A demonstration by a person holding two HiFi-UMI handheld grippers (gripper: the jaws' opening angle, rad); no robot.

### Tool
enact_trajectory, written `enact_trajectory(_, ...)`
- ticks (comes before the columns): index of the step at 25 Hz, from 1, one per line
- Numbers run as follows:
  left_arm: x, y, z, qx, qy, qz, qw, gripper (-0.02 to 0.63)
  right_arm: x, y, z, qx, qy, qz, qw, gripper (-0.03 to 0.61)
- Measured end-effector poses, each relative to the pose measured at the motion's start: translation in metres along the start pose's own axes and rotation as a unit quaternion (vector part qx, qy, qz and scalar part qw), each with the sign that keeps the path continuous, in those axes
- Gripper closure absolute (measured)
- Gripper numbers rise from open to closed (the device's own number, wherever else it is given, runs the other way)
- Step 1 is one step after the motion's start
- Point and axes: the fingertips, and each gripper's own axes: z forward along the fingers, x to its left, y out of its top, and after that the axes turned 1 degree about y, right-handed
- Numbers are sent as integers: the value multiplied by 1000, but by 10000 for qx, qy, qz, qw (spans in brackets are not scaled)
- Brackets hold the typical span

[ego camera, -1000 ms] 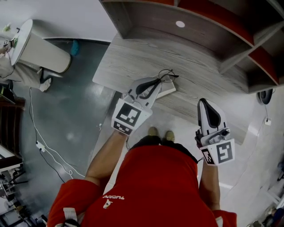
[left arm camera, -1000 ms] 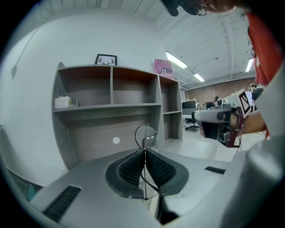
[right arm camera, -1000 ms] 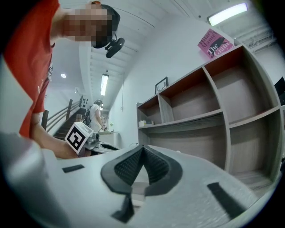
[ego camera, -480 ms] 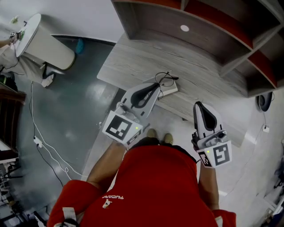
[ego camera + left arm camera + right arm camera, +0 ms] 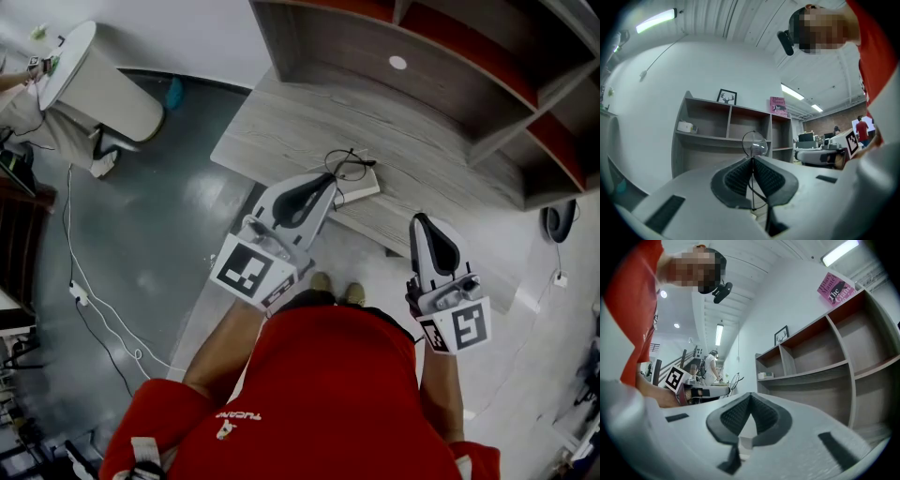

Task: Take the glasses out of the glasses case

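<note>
Wire-framed glasses (image 5: 345, 166), pinched in the left gripper (image 5: 323, 180), appear clear of the white case (image 5: 362, 190) at the desk's (image 5: 281, 122) front edge, leaving seemingly only set-down, while the right gripper (image 5: 419, 221) is pressed together, empty.

A grey wood-grain worktop (image 5: 300, 131) stands against an open shelf unit (image 5: 375, 47) with red back panels. On top of the unit stand a framed deer picture (image 5: 726, 97) and a pink book (image 5: 778, 106). A white box (image 5: 685, 126) sits on one shelf. A white cable (image 5: 75, 292) trails over the glossy grey floor (image 5: 159, 244).
</note>
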Motion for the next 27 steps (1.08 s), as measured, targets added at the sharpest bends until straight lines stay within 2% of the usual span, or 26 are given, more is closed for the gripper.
enact_trajectory(27, -2, -5, 1, 86, -122, 32, 9999, 595, -2, -3, -3, 100, -115, -72, 9999, 574)
